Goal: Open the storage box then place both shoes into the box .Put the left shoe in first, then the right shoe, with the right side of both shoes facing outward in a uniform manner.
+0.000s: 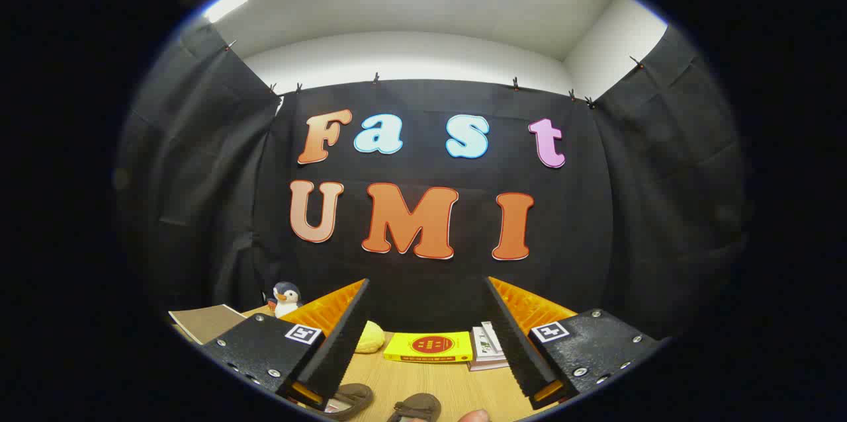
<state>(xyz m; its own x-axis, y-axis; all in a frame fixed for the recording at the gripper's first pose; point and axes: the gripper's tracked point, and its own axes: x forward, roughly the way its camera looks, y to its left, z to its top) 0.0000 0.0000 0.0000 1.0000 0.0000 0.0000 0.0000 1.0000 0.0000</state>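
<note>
Though claw [427,290] gapes, 2 shoes [413,407] cut off.

Brown shoes [380,402], pale wood-grain table [430,379], yellow book [429,346] with red circle

Two brown shoes [380,403] side by side on the wooden tabletop, low between the open jaws.

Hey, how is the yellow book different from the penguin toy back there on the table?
The yellow book lies flat beyond the open gripper, seen between its fingers; the penguin toy stands upright, off to the left beyond the left finger. The yellow book is a bright slab with a red round mark; the penguin toy is dark and white, rounded. Both sit on the wooden table near the booth wall.
</note>
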